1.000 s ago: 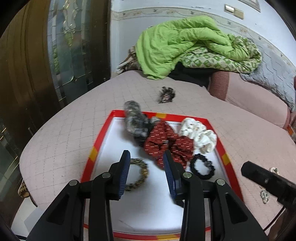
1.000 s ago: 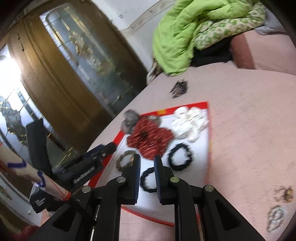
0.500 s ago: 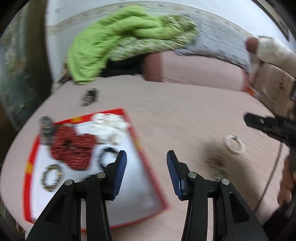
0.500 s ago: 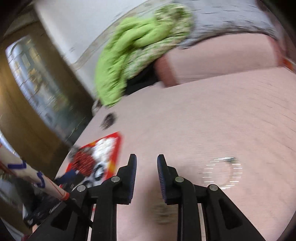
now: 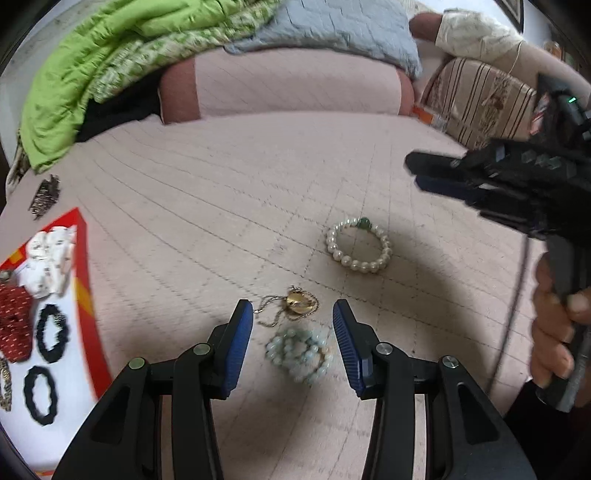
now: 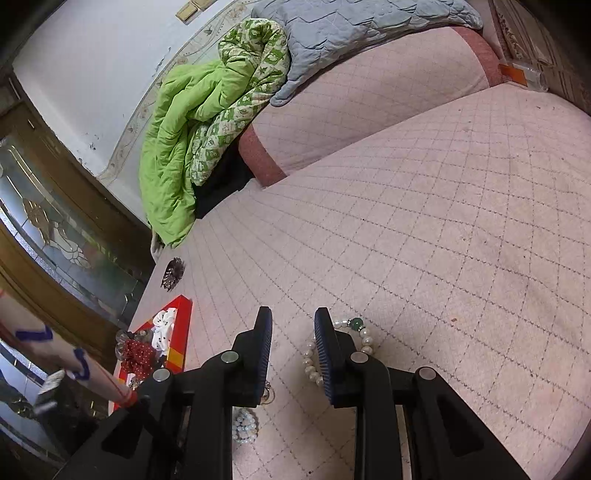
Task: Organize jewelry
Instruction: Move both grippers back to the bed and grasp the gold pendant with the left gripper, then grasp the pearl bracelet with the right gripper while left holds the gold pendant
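Observation:
A gold pendant necklace (image 5: 297, 302) and a pale green bead bracelet (image 5: 299, 350) lie on the pink quilted bed. My left gripper (image 5: 293, 321) hovers over them, open, one finger on each side and touching neither. Farther on lies a pearl bracelet (image 5: 358, 245) with one green bead. My right gripper (image 6: 293, 326) is open and empty just left of the pearl bracelet (image 6: 364, 334), whose near side its right finger hides. In the left wrist view the right gripper (image 5: 415, 171) enters from the right, held by a hand (image 5: 554, 332). The red-rimmed white tray (image 5: 83, 258) holds scrunchies and black hair ties (image 5: 53, 332).
A dark hair claw (image 5: 44, 195) lies on the bed beyond the tray. A green quilt (image 6: 173, 147) and a grey quilt (image 6: 351, 26) are piled on a pink bolster (image 5: 295, 85) at the back. A striped cushion (image 5: 480, 99) sits far right. A wood-and-glass door (image 6: 55, 221) stands left.
Both grippers swung right from over the tray to the loose jewelry on the bed and tilted down. Both jaws stand slightly wider than a second ago.

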Motion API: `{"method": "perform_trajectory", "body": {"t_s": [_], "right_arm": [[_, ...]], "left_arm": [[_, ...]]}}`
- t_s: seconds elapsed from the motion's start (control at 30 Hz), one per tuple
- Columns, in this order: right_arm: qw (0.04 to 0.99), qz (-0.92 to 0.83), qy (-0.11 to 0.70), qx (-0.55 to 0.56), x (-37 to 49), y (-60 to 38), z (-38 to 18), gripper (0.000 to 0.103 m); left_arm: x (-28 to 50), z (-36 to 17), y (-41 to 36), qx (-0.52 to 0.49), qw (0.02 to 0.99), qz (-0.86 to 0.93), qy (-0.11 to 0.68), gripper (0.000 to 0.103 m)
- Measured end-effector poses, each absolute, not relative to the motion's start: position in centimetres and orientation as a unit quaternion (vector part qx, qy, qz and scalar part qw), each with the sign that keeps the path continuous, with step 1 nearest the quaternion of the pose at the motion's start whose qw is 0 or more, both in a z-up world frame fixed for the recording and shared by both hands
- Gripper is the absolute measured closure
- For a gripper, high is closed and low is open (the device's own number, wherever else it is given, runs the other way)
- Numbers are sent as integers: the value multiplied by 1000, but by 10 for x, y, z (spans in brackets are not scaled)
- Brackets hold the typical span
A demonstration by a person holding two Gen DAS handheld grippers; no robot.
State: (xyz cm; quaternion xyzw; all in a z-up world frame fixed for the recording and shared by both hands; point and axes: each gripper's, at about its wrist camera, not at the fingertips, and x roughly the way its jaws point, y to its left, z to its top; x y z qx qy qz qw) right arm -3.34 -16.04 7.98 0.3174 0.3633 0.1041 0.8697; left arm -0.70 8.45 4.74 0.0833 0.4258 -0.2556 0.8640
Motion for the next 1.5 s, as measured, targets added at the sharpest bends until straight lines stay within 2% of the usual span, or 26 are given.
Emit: {"method": "perform_trajectory", "body": {"t_s": [0.1, 0.17, 0.3, 0.37, 0.53, 0.67, 0.9, 1.17, 1.2, 1.33, 1.5], "right_arm": [[866, 108, 364, 326, -33, -165, 78, 76], [865, 107, 364, 329, -34, -169, 77, 76], [863, 107, 364, 334, -36, -174, 76, 76], [862, 107, 364, 335, -37, -177, 75, 76], [860, 104, 368, 338, -34, -180, 73, 76], [859, 103, 376, 333, -31, -175, 71, 76], [835, 78, 440, 321, -18, -167, 44, 72], [832, 63, 488, 256, -5, -143, 25, 72], [833, 58, 494, 241, -3, -139, 24, 73], [849, 21, 508, 143, 2, -119, 23, 90], [858, 17, 496, 134, -1, -119, 29, 93]], "left_arm": [[1, 33, 70, 88, 854, -258, 444, 60], [6, 24, 61, 94, 848, -259, 452, 73], [16, 15, 54, 95, 850, -244, 456, 76], [18, 13, 56, 92, 853, -234, 457, 83], [12, 18, 61, 91, 861, -233, 443, 83], [5, 43, 83, 56, 881, -239, 404, 83], [-1, 83, 133, 0, 918, -213, 333, 83], [0, 92, 149, -2, 923, -212, 322, 83], [0, 93, 150, -2, 923, -213, 321, 83], [0, 95, 154, -2, 923, -214, 320, 83], [-3, 96, 155, -2, 925, -210, 318, 83]]}}
